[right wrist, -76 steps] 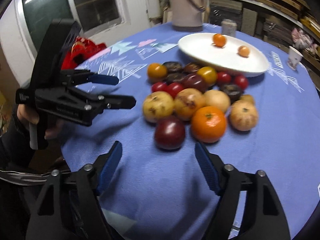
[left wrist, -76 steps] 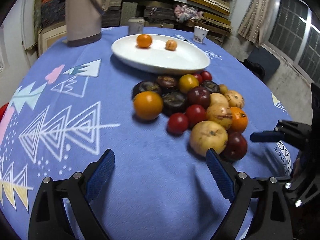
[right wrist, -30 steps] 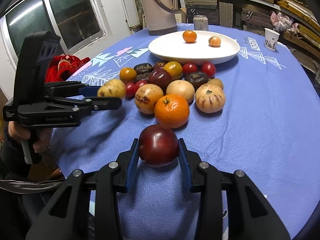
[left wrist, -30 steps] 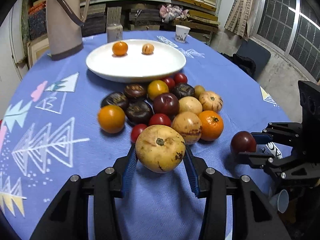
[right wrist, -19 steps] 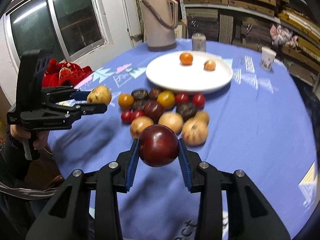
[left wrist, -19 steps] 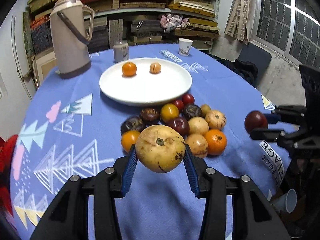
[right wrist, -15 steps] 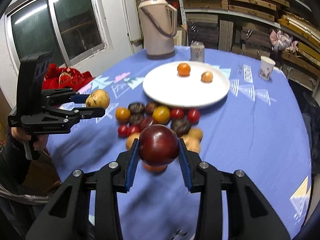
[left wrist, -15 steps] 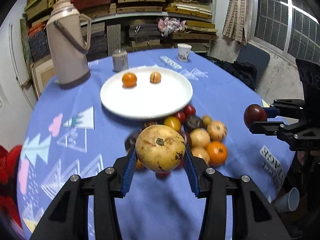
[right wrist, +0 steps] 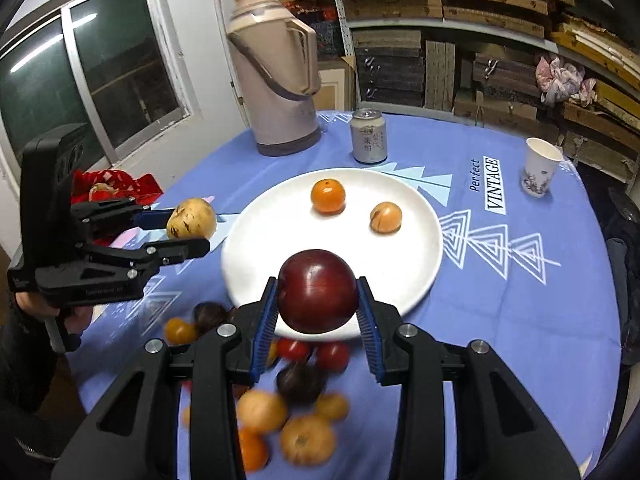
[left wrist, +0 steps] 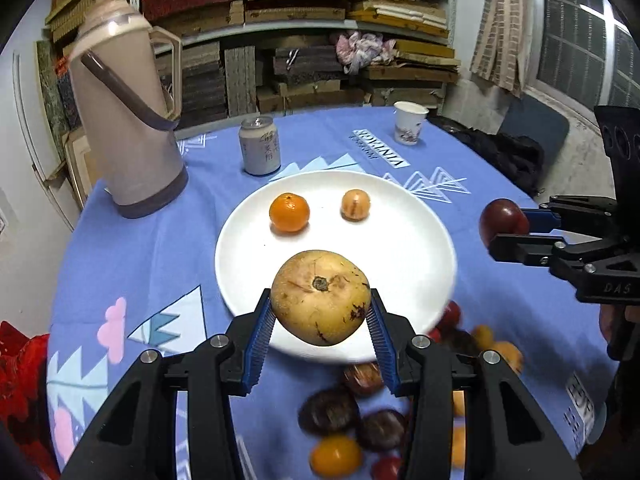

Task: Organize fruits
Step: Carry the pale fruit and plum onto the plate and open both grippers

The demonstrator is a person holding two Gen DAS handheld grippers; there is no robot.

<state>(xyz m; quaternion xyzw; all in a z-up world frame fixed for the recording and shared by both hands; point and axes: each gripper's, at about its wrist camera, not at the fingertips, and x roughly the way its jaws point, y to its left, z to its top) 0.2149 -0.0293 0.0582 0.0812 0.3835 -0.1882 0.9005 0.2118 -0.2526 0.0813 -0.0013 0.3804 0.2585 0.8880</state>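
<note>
My left gripper is shut on a large yellow-brown fruit, held in the air in front of the white plate. My right gripper is shut on a dark red fruit, also raised before the white plate. The plate carries an orange and a small tan fruit. In the left wrist view the right gripper appears at the right with the dark red fruit. In the right wrist view the left gripper shows at the left. Several loose fruits lie blurred below both grippers.
A beige thermos jug, a drink can and a paper cup stand behind the plate on the blue patterned tablecloth. Shelves of stacked boards fill the background. A red cloth lies beside the table, and a person's hand holds the left gripper.
Both grippers closed on their fruits, lifted them off the pile and carried them toward the plate. The plate now looks larger and nearer, and the loose fruits have dropped to the bottom of both views.
</note>
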